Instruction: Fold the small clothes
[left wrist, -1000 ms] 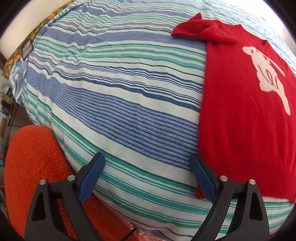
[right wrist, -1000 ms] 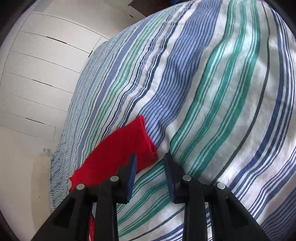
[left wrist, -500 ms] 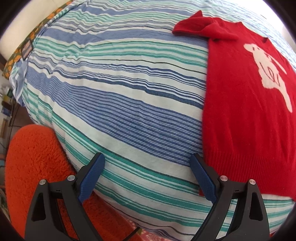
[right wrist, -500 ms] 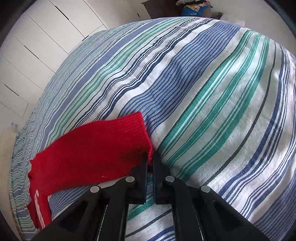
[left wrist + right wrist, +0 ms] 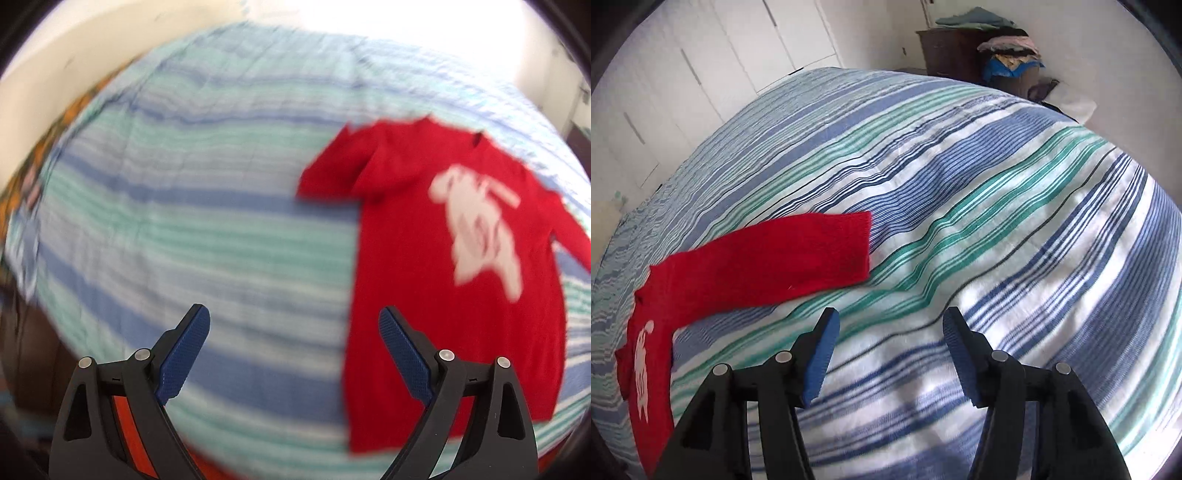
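Home bedroom: wide bed under a blue, green and white striped cotton cover, white panelled wardrobe doors past its far edge, dark wooden dresser stacked with folded fabrics near the far corner.

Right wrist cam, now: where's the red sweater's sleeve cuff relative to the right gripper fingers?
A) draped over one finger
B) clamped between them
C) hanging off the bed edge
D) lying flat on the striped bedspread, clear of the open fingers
D: the red sweater sleeve lies flat on the striped bedspread, beyond the right gripper, whose fingers have just been opening with nothing between them.
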### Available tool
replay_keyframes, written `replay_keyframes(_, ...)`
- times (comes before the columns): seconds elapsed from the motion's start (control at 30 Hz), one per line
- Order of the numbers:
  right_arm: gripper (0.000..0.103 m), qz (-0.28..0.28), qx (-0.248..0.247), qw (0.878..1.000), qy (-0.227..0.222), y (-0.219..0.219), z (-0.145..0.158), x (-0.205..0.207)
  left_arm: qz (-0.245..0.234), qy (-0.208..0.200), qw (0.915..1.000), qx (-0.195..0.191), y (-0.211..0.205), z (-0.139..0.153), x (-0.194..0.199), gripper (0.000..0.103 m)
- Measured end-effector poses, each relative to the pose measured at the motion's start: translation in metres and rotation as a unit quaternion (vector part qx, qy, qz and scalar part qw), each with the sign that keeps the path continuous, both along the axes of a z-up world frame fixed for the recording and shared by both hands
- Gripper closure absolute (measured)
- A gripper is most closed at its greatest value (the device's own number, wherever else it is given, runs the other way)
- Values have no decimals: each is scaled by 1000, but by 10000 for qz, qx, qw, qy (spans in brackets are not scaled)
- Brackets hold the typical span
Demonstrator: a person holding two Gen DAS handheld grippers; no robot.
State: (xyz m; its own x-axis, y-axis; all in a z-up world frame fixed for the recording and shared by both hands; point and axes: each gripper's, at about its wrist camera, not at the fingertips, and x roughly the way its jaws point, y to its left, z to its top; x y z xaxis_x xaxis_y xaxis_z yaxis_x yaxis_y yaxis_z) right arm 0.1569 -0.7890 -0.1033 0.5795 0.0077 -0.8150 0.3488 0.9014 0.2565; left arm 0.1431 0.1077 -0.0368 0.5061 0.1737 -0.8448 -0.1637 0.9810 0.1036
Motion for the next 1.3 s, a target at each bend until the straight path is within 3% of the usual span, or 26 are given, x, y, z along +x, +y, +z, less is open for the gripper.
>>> replay_keyframes(0.13, 44, 720, -96, 9968, -339, 44, 31, -49, -587, -58, 9982, -135, -14, 6, 77, 9)
replay_keyframes(0.27, 41, 1320, -570, 9882, -522, 99, 48, -86, -353, 349, 9986, -164, -16, -28, 148, 10)
replay_keyframes(0.37, 41, 1686, -739, 9817, -498, 137, 41, -99, -198, 616, 9976, -251, -14, -54, 170, 13)
replay_keyframes(0.47, 41, 2005, -917, 9743, -465, 165, 32, -97, -349, 953, 9943, -333, -21, -76, 182, 22)
replay_keyframes(0.5, 41, 2153, -990, 9707, -403, 173, 26, -91, -466, 1054, 9925, -396, -25, -81, 184, 32)
replay_keyframes(0.53, 41, 2322, -1111, 9659, -294, 182, 20, -89, -553, 1121, 9912, -436, -26, -83, 184, 51)
replay_keyframes(0.57, 41, 2464, -1247, 9610, -181, 189, 15, -85, -660, 1197, 9894, -481, -30, -87, 184, 62)
replay_keyframes(0.6, 41, 2584, -1362, 9563, -102, 196, 9, -82, -799, 1261, 9876, -495, -34, -89, 182, 91)
replay_keyframes(0.63, 41, 2690, -1430, 9524, -59, 202, 5, -80, -868, 1251, 9875, -402, -36, -88, 179, 98)
replay_keyframes(0.73, 41, 2858, -1566, 9454, 53, 212, -2, -77, -1001, 827, 9914, -175, -40, -71, 165, 99)
replay_keyframes(0.83, 41, 2940, -1699, 9405, 107, 219, -5, -78, -446, 190, 9954, -832, -4, -35, 145, 99)
replay_keyframes(0.87, 41, 2958, -1734, 9393, 102, 220, -4, -78, 70, -108, 9931, -1168, 25, -23, 134, 99)
replay_keyframes(0.93, 41, 2991, -1793, 9372, 85, 222, -4, -80, 1220, -441, 9759, -1755, 86, -17, 113, 95)
replay_keyframes(0.97, 41, 3000, -1814, 9365, 88, 223, -4, -80, 1860, -523, 9601, -2023, 118, -24, 100, 94)
replay_keyframes(1.0, 41, 3009, -1834, 9358, 98, 224, -4, -80, 2620, -547, 9368, -2252, 156, -40, 83, 86)
replay_keyframes(1.07, 41, 3039, -1862, 9342, 132, 226, -6, -79, 3350, -276, 9133, -2300, 198, -67, 66, 84)
replay_keyframes(1.1, 41, 3059, -1867, 9335, 145, 227, -7, -79, 3569, -53, 9061, -2271, 215, -81, 57, 84)
replay_keyframes(1.13, 41, 3080, -1871, 9327, 160, 228, -8, -79, 3639, 84, 9033, -2268, 226, -90, 50, 84)
replay_keyframes(1.2, 41, 3116, -1913, 9306, 177, 230, -9, -80, 3587, 103, 9055, -2263, 240, -96, 38, 80)
replay_keyframes(1.3, 41, 3136, -1991, 9283, 163, 234, -8, -82, 3414, -95, 9112, -2304, 251, -91, 30, 57)
